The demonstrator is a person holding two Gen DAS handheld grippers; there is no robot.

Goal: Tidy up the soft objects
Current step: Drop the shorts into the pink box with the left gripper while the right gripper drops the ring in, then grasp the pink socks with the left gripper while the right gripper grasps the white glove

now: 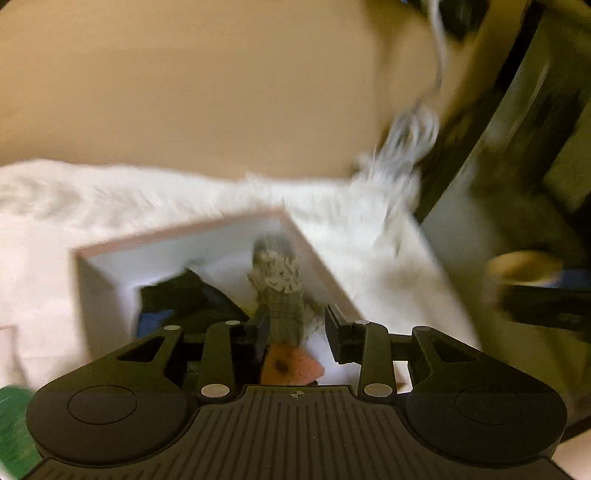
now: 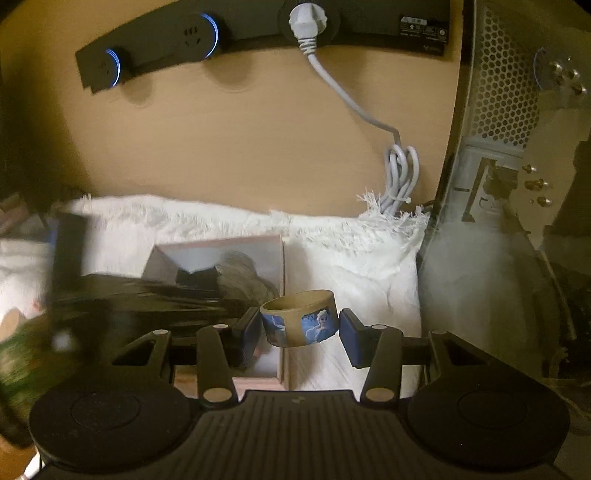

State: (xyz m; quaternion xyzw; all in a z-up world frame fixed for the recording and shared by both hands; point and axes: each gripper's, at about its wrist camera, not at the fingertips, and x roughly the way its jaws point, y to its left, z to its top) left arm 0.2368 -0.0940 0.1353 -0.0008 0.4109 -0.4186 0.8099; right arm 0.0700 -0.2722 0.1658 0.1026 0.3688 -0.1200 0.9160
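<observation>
Socks, a grey speckled bundle, are hanging between my left gripper fingers, over the open pink-rimmed box. I am seeing the bundle leaning against the left finger, while the right finger is standing clear of it with white showing in the gap, so these jaws are sitting parted and not squeezing the fabric. An orange piece is showing below the bundle, close to the gripper body. Inside the box, dark and blue cloth is lying toward the left wall. The box is resting on a fluffy white blanket on the tan table. My right gripper is clamping a roll of tape with blue cartoon pictures, both pads pressing on its sides, and it is hanging beside the box's right edge over the blanket. From this camera the box is looking partly hidden by a blurred dark shape on the left. A grey cable is lying coiled at the blanket's far corner, running up to a black power strip.
</observation>
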